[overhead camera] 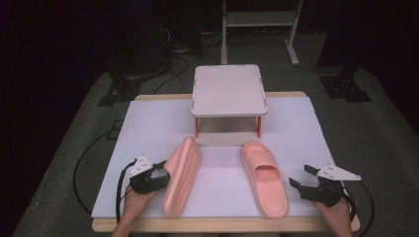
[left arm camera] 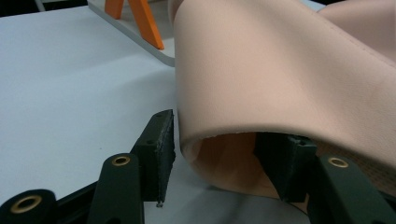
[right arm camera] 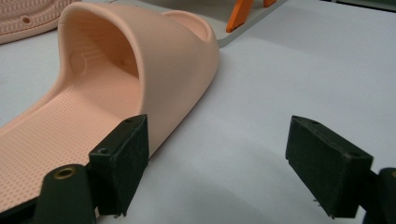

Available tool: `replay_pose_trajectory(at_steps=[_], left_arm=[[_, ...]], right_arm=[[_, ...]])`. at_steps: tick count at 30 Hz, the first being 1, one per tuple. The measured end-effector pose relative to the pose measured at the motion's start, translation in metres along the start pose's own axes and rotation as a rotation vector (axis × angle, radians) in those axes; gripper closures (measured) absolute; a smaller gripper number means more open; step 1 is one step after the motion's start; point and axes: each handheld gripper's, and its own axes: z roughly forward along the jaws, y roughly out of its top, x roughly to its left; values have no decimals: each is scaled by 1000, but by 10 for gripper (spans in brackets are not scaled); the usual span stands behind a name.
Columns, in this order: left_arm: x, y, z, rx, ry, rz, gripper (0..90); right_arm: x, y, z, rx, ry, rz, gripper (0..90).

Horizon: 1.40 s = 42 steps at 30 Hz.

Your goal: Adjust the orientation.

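Note:
Two peach-pink slippers lie on the white table cover (overhead camera: 148,128). The left slipper (overhead camera: 182,175) is tipped up on its side with its sole facing left. My left gripper (overhead camera: 165,170) is at that slipper's strap (left arm camera: 280,70): one pad (left arm camera: 163,149) sits against the strap's outer edge, while the other pad (left arm camera: 285,163) is inside the opening, apart from the wall. The right slipper (overhead camera: 264,177) lies flat, sole down. To its right my right gripper (overhead camera: 299,175) is open with nothing between its jaws. Its left pad (right arm camera: 128,163) is close beside the slipper's side (right arm camera: 177,65).
A low white shelf (overhead camera: 229,91) on orange legs (left arm camera: 144,23) stands at the back centre of the table, just beyond the slippers' toes. Bare white cover lies between the slippers and along both sides. Cables and stand feet lie on the dark floor behind.

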Motion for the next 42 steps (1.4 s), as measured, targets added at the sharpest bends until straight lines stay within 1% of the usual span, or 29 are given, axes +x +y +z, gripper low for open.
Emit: replay_pose_trajectory(at_steps=[1,4,13,16,18,20,22,25,26,28,34,36,38,42], left_arm=[[-1,1,1,7,-2,8,476],[-1,1,2,5,5,12,481],[-2,3,1,-9,5,5,526],[-4,5,1,-5,10,13,527],[-7,9,1,-17,7,22,540],[-8,10,1,-22,4,21,550],[-11,13,1,-25,7,30,558],[-13,15,2,-23,16,29,573],[-13,16,3,-25,16,21,580],[-14,17,4,-20,22,26,585],[-17,20,8,-21,31,9,613],[-18,21,7,-17,42,10,625],[-18,21,7,-24,39,-16,633],[-20,22,7,-19,51,-21,637]], right_arm=[[0,0,0,0,1,0,212],[0,0,1,1,2,2,212],[0,0,2,5,4,-1,212],[0,0,2,6,4,0,212],[0,0,2,6,3,1,212],[0,0,2,6,3,2,212],[0,-1,1,7,2,3,212],[0,-1,1,6,3,3,212],[0,-1,1,6,3,3,212],[0,-1,1,6,3,3,212],[0,-1,0,6,3,3,212],[0,-1,0,6,4,4,212],[-1,-1,0,5,5,3,212],[0,-1,0,7,5,3,212]])
